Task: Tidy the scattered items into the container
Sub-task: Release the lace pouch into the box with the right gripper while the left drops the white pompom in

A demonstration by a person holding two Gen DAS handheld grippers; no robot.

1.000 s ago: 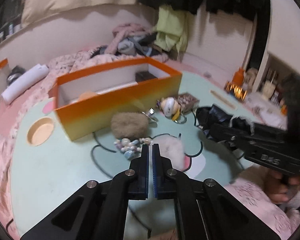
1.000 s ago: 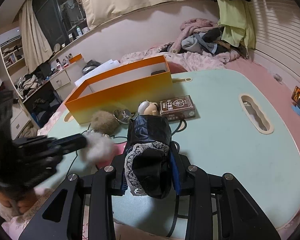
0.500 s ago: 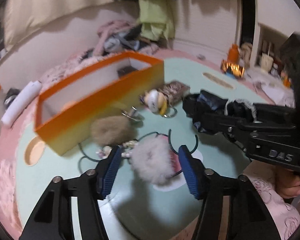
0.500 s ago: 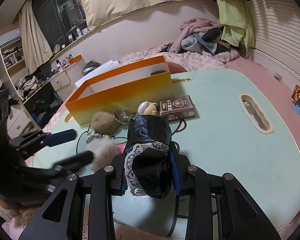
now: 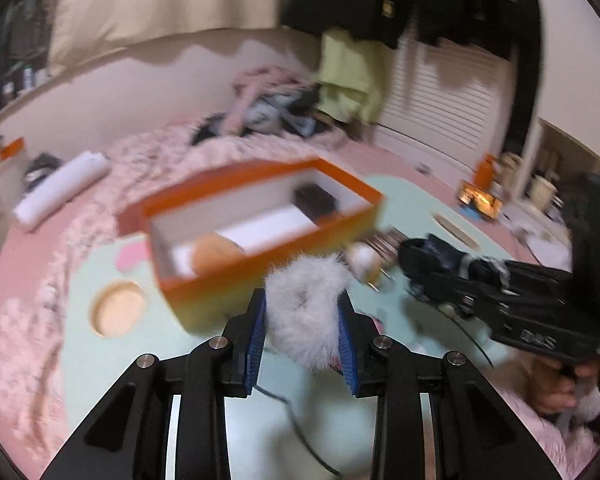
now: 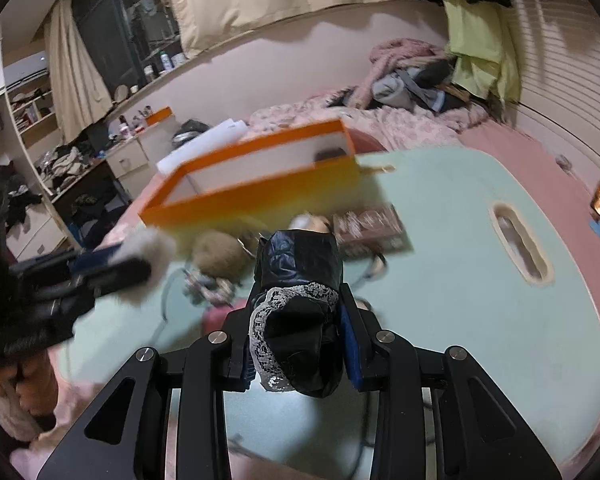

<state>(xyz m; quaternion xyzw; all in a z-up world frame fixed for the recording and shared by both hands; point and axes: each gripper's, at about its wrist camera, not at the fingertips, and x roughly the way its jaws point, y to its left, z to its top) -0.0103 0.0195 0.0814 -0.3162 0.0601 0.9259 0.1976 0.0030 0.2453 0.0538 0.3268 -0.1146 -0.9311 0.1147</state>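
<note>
Left claw (image 5: 303,326) just closing, now squeezes white fluffy ball (image 5: 306,312), near orange box (image 5: 260,236). Right claw (image 6: 298,338) squeezes black lacy cloth (image 6: 296,320).

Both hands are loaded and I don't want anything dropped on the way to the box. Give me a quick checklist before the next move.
1. Left gripper on the white fluffy scrunchie: ok, its jaws have just closed in on it.
2. Scrunchie clear of the table: ok, lifted.
3. Right gripper on the black lace-trimmed item: ok, clamped.
4. Orange box open on top: ok.
5. Room inside the box: ok, bare floor shows.
6. Grip depth on the scrunchie: cannot tell, the view is blurred.
</note>
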